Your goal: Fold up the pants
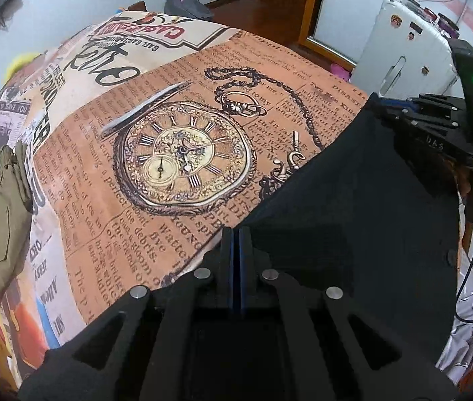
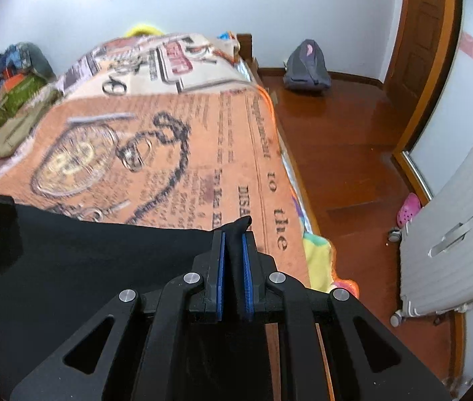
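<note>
White walls (image 2: 236, 10) — wooden floor (image 2: 346, 140), perhaps polished.

Beneath me lay a bedspread (image 1: 176, 107) printed with old newsprint and a pocket watch (image 1: 184, 157). An olive garment (image 1: 1, 220) sat at its far edge. I saw a white suitcase (image 2: 457, 230), a pink clog (image 2: 409, 209) and a grey backpack (image 2: 306, 67) on the wooden floor (image 2: 343, 140).

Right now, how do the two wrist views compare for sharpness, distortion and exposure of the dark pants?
Left wrist view: sharp, the bedspread print readable; strong fisheye bending; black pants a near featureless dark mass. Right wrist view: motion-blurred across the bedspread, sharper on the right gripper pinching pants fabric; glare on the wooden floor; dark vignetted corners.
</note>
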